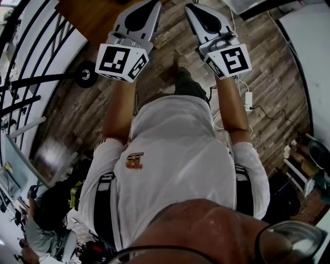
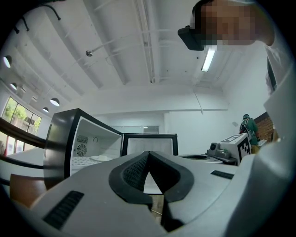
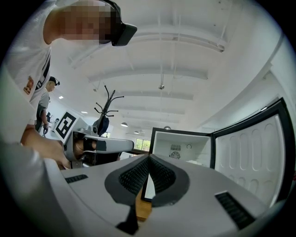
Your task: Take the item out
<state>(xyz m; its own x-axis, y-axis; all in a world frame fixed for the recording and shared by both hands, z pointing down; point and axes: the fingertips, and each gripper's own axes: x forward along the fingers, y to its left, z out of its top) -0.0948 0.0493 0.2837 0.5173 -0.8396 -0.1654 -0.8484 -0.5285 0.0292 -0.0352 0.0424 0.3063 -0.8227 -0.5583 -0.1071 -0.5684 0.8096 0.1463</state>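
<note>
A small black fridge (image 2: pixel 62 139) with a white inside stands open ahead, its door (image 2: pixel 150 142) swung wide. On its shelf lies a flat white item (image 2: pixel 101 158). My left gripper (image 2: pixel 148 153) is shut with nothing between its pads, level and aimed at the door. My right gripper (image 3: pixel 149 158) is also shut and empty, facing the same fridge (image 3: pixel 178 147) and its open door (image 3: pixel 252 152). In the head view the left gripper (image 1: pixel 149 7) and the right gripper (image 1: pixel 195 10) stretch forward side by side, still short of the fridge.
A brown wooden tabletop (image 1: pixel 87 18) lies ahead of the grippers above a plank floor (image 1: pixel 268 67). A black railing (image 1: pixel 31 77) runs along the left. A white cable and plug (image 1: pixel 248 100) lie on the floor at the right. Another person (image 2: pixel 249 127) stands far off.
</note>
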